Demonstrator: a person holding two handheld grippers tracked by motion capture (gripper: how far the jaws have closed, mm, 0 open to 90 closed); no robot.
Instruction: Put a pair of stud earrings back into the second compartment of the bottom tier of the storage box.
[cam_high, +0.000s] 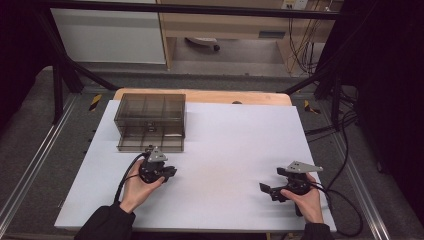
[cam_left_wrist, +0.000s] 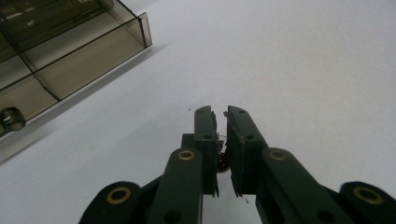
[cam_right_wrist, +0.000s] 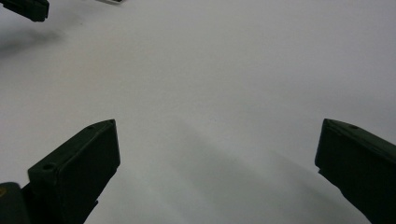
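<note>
From the high view, the smoky translucent plastic organizer box with divided compartments (cam_high: 150, 121) sits near the far left corner of the white rectangular tabletop (cam_high: 225, 150), with a lower tray part sticking out toward the person. Just in front of that tray is the left gripper (cam_high: 169, 172), held in the person's left hand (cam_high: 137, 185), a black cable looping off it toward the near edge. The left gripper view gets you what the overhead can't: the two black jaws are nearly pressed together, just a thin slit between them, and there's something small and dark reddish tucked low in that slit, too tiny to tell what it is. That same view shows the box's corner at upper left, apart from the jaws, with a small round clear thing (cam_left_wrist: 11, 119) inside one compartment. Over toward the near right corner, the right gripper (cam_high: 267, 190) rests in the person's right hand (cam_high: 306, 202), pointing left. Its own view shows the jaws spread wide over bare white surface, nothing between them, and a dark bit of the left gripper up in the top left corner.
</note>
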